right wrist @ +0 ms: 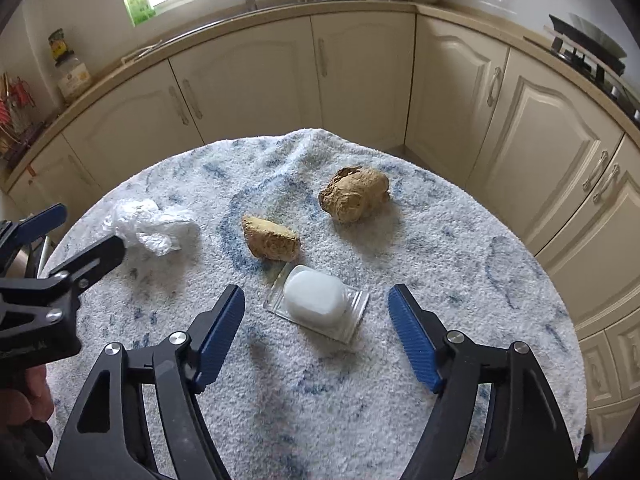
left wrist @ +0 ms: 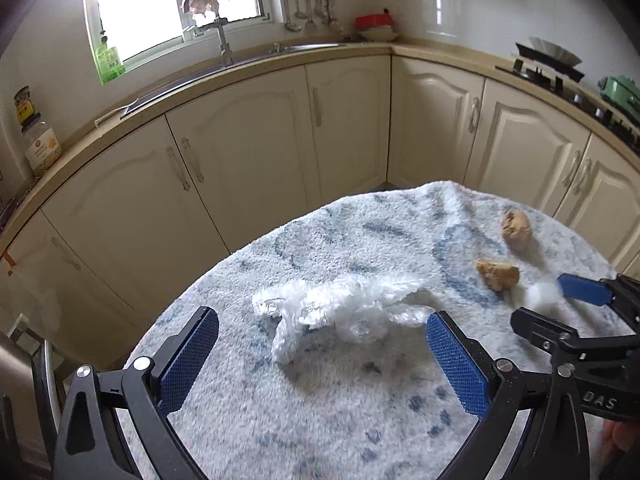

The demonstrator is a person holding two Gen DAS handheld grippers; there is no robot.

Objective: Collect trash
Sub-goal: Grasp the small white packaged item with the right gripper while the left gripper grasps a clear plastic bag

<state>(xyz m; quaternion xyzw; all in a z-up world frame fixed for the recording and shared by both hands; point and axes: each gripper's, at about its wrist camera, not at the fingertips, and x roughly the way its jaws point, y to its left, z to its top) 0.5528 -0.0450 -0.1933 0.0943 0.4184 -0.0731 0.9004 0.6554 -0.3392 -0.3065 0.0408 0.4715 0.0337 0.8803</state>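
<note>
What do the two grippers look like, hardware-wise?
Both match: the left gripper and right gripper have black angular plastic linkages with silver pivot bolts. The fingers carry blue textured pads. White lettering marks each body. No cables or sleeves visible.

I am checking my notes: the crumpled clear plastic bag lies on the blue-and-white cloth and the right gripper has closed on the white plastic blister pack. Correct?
Not quite. In the right wrist view the right gripper is open around the white plastic blister pack, not touching it. The crumpled clear plastic bag does lie on the blue-and-white cloth.
</note>
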